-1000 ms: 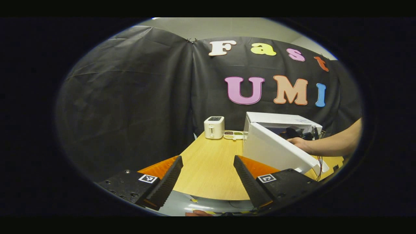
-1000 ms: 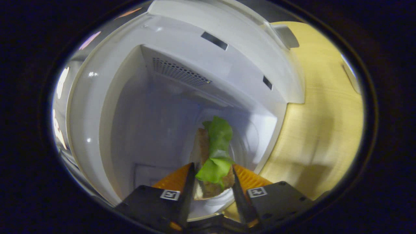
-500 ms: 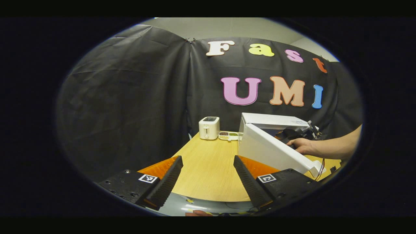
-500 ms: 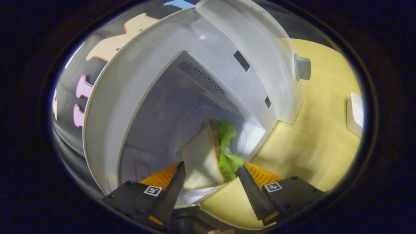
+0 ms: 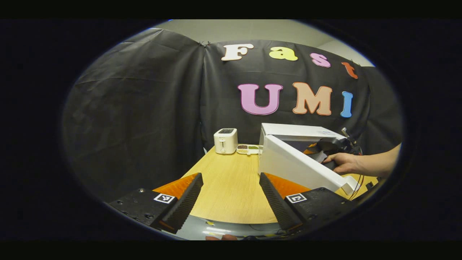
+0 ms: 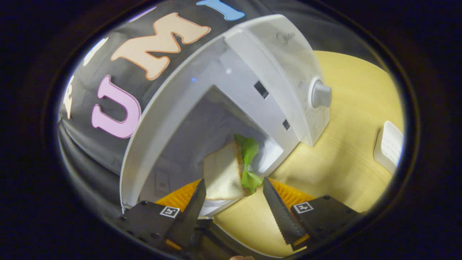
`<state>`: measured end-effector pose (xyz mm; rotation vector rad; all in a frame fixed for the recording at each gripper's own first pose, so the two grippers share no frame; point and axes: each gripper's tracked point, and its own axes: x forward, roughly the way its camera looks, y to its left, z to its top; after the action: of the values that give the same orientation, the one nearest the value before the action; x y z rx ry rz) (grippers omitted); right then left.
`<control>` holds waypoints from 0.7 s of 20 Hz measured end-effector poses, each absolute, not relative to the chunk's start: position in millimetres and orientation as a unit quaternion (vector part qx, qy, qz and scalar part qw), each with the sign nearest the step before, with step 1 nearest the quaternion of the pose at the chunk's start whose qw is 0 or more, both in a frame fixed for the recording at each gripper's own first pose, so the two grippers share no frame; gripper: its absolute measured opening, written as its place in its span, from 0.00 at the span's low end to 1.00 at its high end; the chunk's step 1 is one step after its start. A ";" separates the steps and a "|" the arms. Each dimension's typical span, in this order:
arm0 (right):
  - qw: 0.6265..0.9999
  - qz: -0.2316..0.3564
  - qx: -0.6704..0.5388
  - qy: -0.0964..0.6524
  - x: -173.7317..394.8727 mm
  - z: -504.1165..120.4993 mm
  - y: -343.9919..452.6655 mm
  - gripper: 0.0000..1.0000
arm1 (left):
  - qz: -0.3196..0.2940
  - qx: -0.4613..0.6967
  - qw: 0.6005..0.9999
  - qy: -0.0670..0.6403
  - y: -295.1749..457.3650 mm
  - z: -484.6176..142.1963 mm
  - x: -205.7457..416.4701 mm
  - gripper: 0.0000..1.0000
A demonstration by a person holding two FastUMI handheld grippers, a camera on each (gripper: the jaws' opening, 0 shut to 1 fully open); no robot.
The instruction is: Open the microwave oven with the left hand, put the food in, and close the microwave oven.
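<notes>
A wooden table (image 5: 231,180) is seen in the left gripper view, with the white microwave oven (image 5: 292,131) standing on its far right part. The oven's door (image 5: 299,168) is swung open toward the camera. In the right gripper view the oven (image 6: 274,54) appears tilted, its cavity open and its round knob (image 6: 321,94) visible on the front panel. Behind the table's far edge a small white toaster (image 5: 225,141) is placed, and just beside it a shallow divided tray (image 5: 248,148). A person's hand (image 5: 343,163) is seen at the oven's opening — the grip it holds is dark and unclear. The food, a sandwich (image 6: 223,173) with green lettuce (image 6: 249,159), lies inside the cavity near its front edge. The right gripper (image 6: 232,196) is spread apart — neither finger touches the sandwich. The left gripper (image 5: 231,195) is likewise held apart over the table, holding nothing.
</notes>
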<state>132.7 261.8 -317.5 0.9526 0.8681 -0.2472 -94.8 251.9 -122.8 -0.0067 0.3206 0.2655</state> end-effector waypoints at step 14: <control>0.975 0.027 0.128 0.179 66.1 -144.4 105.8 0.86 | 0.095 0.067 0.963 0.244 208.7 -186.7 -87.8 0.01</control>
<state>66.1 105.8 -144.4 0.2586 0.3605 0.0539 -87.8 208.7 -186.7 0.1362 0.4951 0.1934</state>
